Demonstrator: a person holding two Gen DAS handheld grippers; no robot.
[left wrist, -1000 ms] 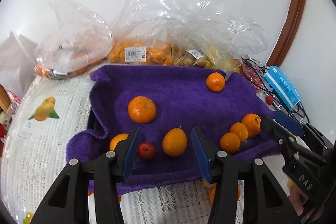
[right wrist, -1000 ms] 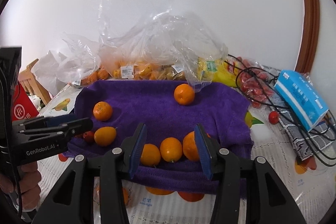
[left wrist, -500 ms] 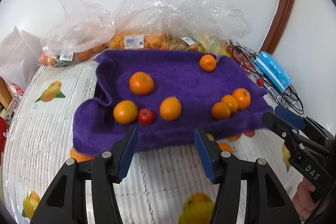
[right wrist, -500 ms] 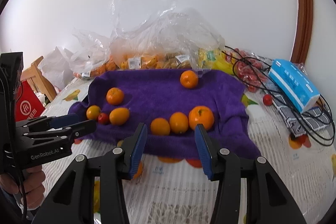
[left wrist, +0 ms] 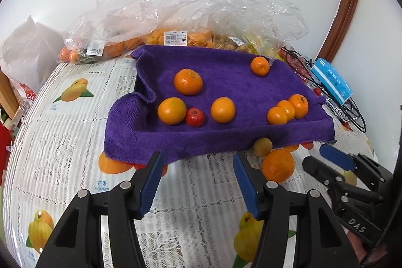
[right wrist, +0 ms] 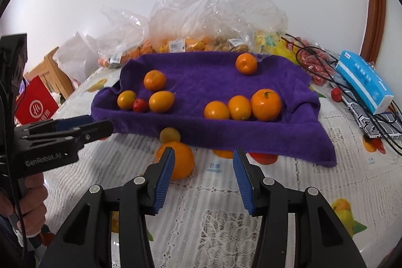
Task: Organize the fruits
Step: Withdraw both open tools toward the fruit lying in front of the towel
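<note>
A purple towel (left wrist: 226, 140) (right wrist: 201, 77) on the table carries several oranges and one small red fruit (left wrist: 195, 117) (right wrist: 140, 105). Three oranges (left wrist: 287, 109) (right wrist: 241, 107) sit in a row at its right front. In front of the towel, on the tablecloth, lie a big orange (left wrist: 278, 165) (right wrist: 184, 162) and a small yellow-green fruit (left wrist: 262, 146) (right wrist: 170, 134). My left gripper (left wrist: 197, 163) is open and empty, just short of the towel's front edge. My right gripper (right wrist: 203, 158) is open and empty; its left finger overlaps the big orange in view.
Clear plastic bags of fruit (left wrist: 186, 37) line the wall behind the towel. A blue tissue pack (right wrist: 364, 82), black cables (right wrist: 326, 62) and a small red fruit (right wrist: 336, 94) lie at the right. A red bag (right wrist: 35, 104) and wooden chair (right wrist: 50, 72) stand left.
Both grippers have pulled back from over the towel toward the table's front. The big orange and small yellow-green fruit before the towel have come into view. Both stay open.
</note>
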